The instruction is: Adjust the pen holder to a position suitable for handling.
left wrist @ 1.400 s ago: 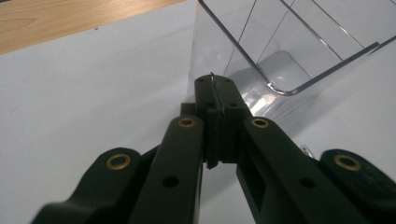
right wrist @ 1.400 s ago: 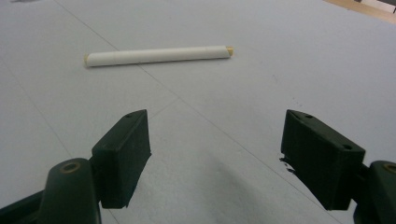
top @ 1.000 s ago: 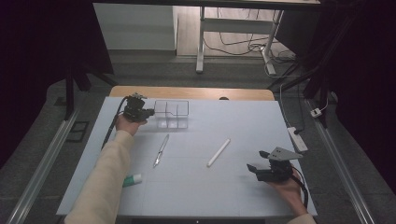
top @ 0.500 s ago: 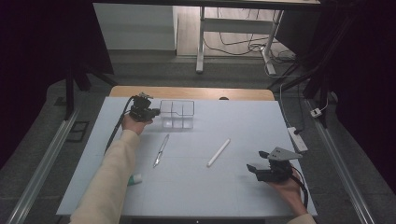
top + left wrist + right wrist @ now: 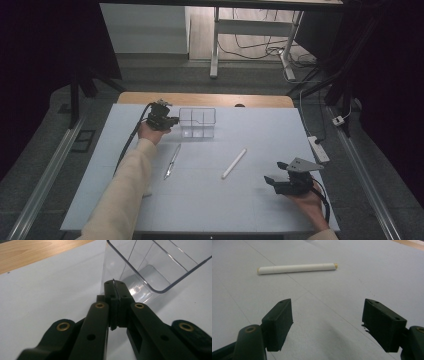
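Observation:
A clear plastic box [image 5: 197, 109] with dividers stands at the back of the pale blue table [image 5: 260, 130]. My left gripper [image 5: 171, 120] is shut, and its tips rest against the box's left wall. In the left gripper view the pads [image 5: 114, 287] press flat together right at the wall of the box [image 5: 160, 272]. A silver pen [image 5: 172, 161] and a white stick [image 5: 234, 163] lie on the table's middle. My right gripper [image 5: 275, 172] hovers open at the front right. In the right gripper view its jaws [image 5: 328, 325] stand wide apart, pointing at the stick [image 5: 297, 268].
A wooden strip [image 5: 210, 99] runs along the table's far edge. A white power strip [image 5: 318, 149] lies off the right edge. A small white item [image 5: 146, 191] peeks out beside the left sleeve. Metal rails flank the table.
The left gripper has slid to the right, and the clear box has moved right along with it. The right gripper, pen and stick have stayed put.

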A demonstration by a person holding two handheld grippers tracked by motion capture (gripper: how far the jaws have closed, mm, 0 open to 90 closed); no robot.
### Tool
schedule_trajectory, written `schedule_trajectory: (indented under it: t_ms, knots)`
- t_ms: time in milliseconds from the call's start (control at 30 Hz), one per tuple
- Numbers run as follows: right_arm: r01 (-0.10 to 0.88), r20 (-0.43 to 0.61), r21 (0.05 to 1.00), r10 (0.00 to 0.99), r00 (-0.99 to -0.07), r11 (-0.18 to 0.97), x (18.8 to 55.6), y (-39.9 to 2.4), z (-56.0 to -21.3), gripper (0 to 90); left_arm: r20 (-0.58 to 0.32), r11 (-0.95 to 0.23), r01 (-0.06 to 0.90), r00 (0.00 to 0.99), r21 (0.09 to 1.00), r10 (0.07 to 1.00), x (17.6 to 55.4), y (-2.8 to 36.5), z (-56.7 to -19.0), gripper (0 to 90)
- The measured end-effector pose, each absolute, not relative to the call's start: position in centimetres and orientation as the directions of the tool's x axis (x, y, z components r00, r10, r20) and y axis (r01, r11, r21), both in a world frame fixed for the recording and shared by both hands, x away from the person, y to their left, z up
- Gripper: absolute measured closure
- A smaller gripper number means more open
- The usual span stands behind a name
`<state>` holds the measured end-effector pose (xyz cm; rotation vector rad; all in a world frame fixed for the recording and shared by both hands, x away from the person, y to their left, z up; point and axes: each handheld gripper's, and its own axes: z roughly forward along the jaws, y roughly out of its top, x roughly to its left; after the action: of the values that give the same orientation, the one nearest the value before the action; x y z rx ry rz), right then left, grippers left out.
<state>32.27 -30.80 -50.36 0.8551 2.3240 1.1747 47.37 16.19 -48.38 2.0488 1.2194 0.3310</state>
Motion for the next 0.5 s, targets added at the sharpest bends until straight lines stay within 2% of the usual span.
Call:
schedule_trajectory:
  t_ms: [500]
  knots:
    - [0.341, -0.071, 0.817, 0.669, -0.74, 0.465, 32.3, -30.7, -50.4, 23.8, -0.139, -0.312, 0.653, 0.542, 0.69, 0.829, 47.6, 14.7, -48.3, 89.0]
